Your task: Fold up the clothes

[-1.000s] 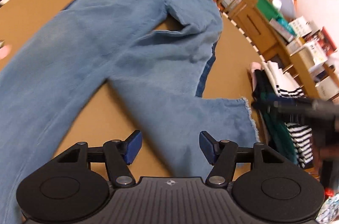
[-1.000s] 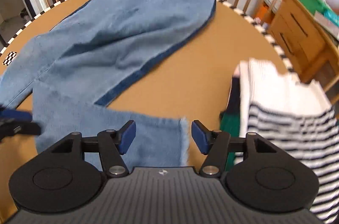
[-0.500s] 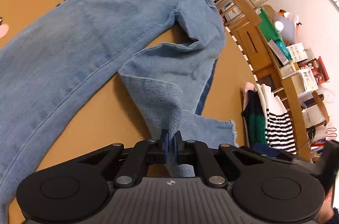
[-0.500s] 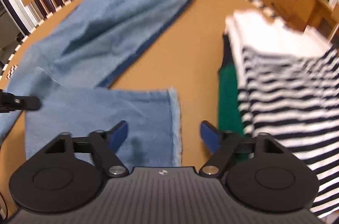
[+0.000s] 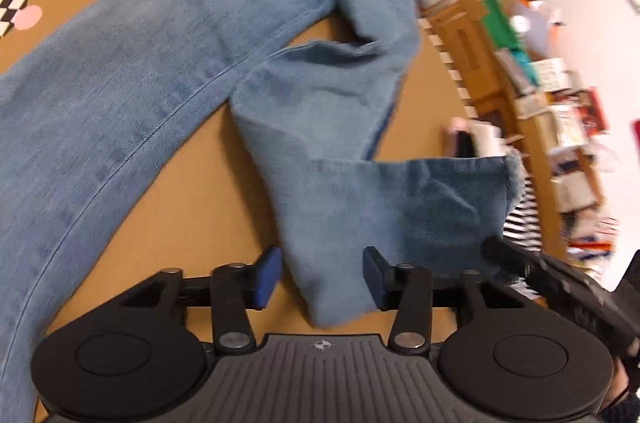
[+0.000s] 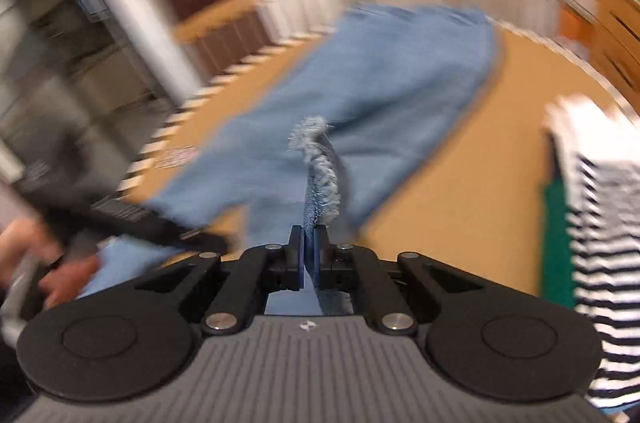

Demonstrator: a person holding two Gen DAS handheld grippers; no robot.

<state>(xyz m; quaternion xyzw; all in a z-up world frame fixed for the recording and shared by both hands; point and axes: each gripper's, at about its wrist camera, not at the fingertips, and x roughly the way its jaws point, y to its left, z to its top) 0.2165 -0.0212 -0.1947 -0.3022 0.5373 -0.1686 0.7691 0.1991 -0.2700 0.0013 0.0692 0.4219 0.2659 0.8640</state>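
Jeans (image 5: 168, 71) on the round table (image 5: 180, 191), 1 leg hem pinched in the right gripper (image 6: 307, 255).

The right gripper is clamped on the frayed hem (image 6: 320, 179), cloth running straight ahead of it toward the waist at the far side. The left gripper (image 5: 320, 277) is opening; the same leg lies between its 2 pads, no longer pressed. Judged from this, the right hand is nearer the hem and leads the fold along the leg's long axis, away from the striped clothes (image 6: 600, 223) on its right.

Jeans (image 5: 168, 71) spread across round table (image 5: 168, 207), one leg doubled back toward the near edge. Folded clothes stack (image 6: 592, 207) on table right of jeans. Chairs (image 6: 248, 23) behind the far rim.
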